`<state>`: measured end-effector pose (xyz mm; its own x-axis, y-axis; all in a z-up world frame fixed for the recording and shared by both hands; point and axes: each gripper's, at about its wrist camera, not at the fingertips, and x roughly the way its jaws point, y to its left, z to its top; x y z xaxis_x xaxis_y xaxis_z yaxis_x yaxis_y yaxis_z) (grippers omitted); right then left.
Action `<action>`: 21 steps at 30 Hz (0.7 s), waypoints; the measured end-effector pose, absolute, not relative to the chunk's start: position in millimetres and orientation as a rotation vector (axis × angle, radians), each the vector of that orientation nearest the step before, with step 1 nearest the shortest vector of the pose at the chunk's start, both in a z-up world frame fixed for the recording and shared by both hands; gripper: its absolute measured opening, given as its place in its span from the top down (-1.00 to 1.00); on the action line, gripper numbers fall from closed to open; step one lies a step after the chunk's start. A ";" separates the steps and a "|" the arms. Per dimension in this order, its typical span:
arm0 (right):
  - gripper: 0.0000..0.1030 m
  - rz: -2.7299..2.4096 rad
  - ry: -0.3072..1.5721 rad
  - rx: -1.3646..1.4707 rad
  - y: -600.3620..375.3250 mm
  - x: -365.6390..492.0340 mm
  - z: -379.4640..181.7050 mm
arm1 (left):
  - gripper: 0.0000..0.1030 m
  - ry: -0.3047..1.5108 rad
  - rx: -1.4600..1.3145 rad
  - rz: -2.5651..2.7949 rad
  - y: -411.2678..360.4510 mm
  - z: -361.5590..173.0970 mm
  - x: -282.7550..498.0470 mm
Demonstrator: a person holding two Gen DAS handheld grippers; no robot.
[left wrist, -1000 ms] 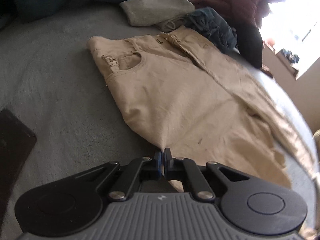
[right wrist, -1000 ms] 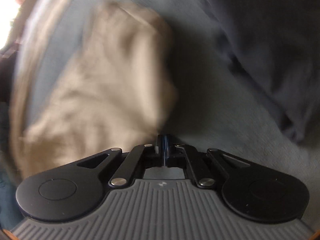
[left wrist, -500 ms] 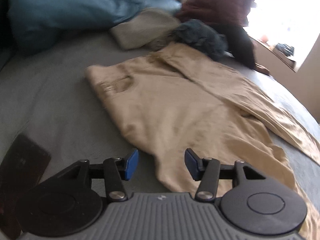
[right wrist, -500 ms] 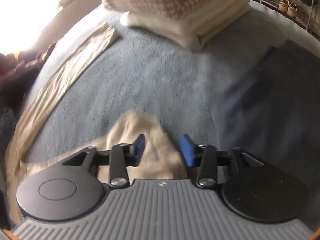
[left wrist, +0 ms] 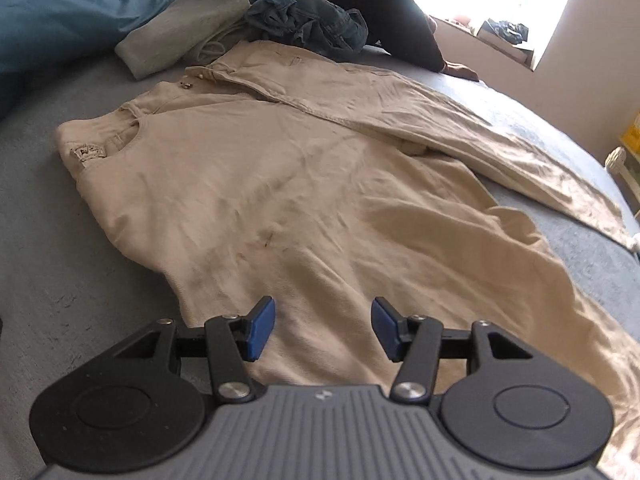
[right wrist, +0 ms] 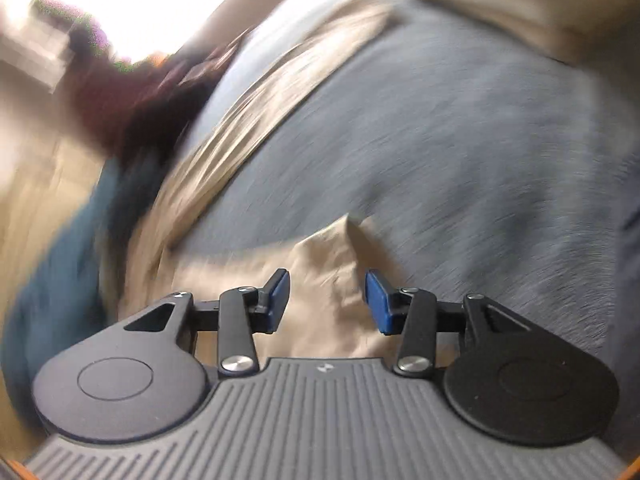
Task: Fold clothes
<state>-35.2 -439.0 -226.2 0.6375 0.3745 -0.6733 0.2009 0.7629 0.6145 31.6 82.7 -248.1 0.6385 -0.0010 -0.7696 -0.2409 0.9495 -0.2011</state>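
Mostly blurred, right gripper (right wrist: 326, 300) closing above beige trousers (right wrist: 332, 312), left gripper (left wrist: 322, 328) apart, nothing gripped

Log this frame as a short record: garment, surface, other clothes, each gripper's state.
garment: beige trousers, spread flat, one leg angled out to the right
surface: grey bedcover
other clothes: dark denim garment and pale folded garment beyond the waistband
left gripper: open above the near trouser leg, holding nothing
right gripper: jaws closing over a trouser hem, pads not touching the cloth; view blurred
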 end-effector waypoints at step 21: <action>0.73 0.194 1.168 -0.131 -363.9 -27.8 -252.4 | -0.09 0.781 -0.440 0.171 94.1 -252.3 27.5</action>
